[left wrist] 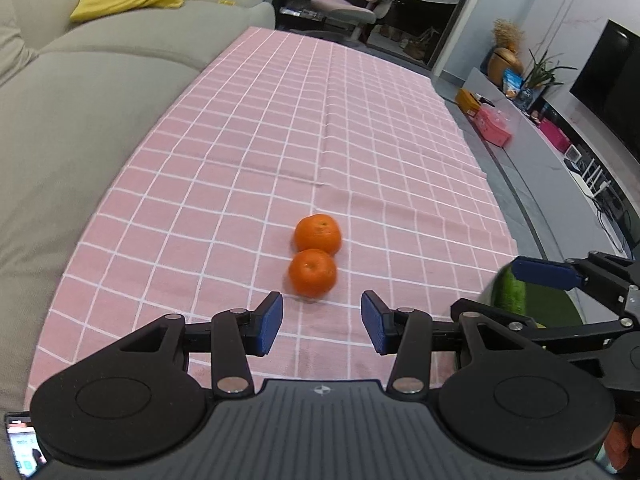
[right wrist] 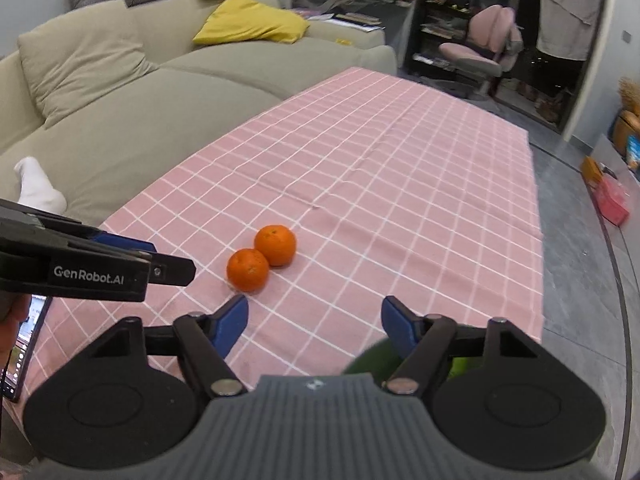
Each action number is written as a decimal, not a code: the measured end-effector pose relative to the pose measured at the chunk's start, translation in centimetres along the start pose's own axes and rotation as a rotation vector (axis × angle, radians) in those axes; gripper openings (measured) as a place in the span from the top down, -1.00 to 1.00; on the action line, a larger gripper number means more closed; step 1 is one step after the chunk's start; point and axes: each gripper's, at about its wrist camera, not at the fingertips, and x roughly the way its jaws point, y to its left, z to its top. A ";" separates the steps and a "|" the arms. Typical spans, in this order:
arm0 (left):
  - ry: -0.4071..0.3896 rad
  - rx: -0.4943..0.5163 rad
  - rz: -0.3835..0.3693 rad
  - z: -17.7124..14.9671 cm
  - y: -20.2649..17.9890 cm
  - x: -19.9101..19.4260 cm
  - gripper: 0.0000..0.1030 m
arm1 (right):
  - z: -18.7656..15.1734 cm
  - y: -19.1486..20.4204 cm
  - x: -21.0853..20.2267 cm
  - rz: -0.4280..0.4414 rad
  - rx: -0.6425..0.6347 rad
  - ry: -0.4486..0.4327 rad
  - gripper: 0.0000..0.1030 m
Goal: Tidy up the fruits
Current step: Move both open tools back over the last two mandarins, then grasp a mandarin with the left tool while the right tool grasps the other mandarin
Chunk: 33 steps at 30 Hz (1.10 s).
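Note:
Two oranges touch each other on the pink checked tablecloth (left wrist: 240, 160). The nearer orange (left wrist: 312, 273) (right wrist: 248, 270) lies just ahead of my left gripper (left wrist: 322, 320), which is open with only cloth between its blue pads. The farther orange (left wrist: 318, 234) (right wrist: 276, 245) sits right behind it. My right gripper (right wrist: 314, 316) is open too, with bare cloth between its fingers, and both oranges lie ahead to its left. In the left wrist view the right gripper (left wrist: 488, 288) stands over a green object (left wrist: 508, 292) at the table's right edge. That green object (right wrist: 368, 360) is mostly hidden under the right gripper.
A beige sofa (left wrist: 80, 120) with a yellow cushion (right wrist: 248, 20) runs along the table's left side. A phone (right wrist: 20, 352) lies at the near left corner. A white sock (right wrist: 38, 184) rests on the sofa. Grey floor (right wrist: 580, 280) lies past the right edge.

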 end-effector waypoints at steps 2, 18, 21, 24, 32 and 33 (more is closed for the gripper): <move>0.006 -0.040 -0.017 0.1 0.8 0.9 -0.06 | 0.2 0.2 1.2 0.008 -0.014 0.018 -0.21; 0.105 -0.044 0.007 1.5 0.6 8.4 -0.23 | 1.8 -0.5 7.8 0.023 -0.085 0.101 -0.07; 0.114 -0.055 -0.002 1.7 0.8 9.2 -0.21 | 1.9 -0.6 8.6 0.024 -0.088 0.112 -0.06; 0.129 -0.049 -0.003 2.0 0.8 9.9 -0.02 | 1.9 -0.7 9.2 0.032 -0.092 0.127 -0.06; 0.115 -0.048 0.000 1.9 1.4 9.2 0.08 | 2.4 -0.5 10.4 0.041 -0.116 0.149 -0.05; 0.106 -0.054 0.002 1.9 1.8 8.8 0.08 | 2.5 -0.4 10.5 0.041 -0.121 0.150 -0.05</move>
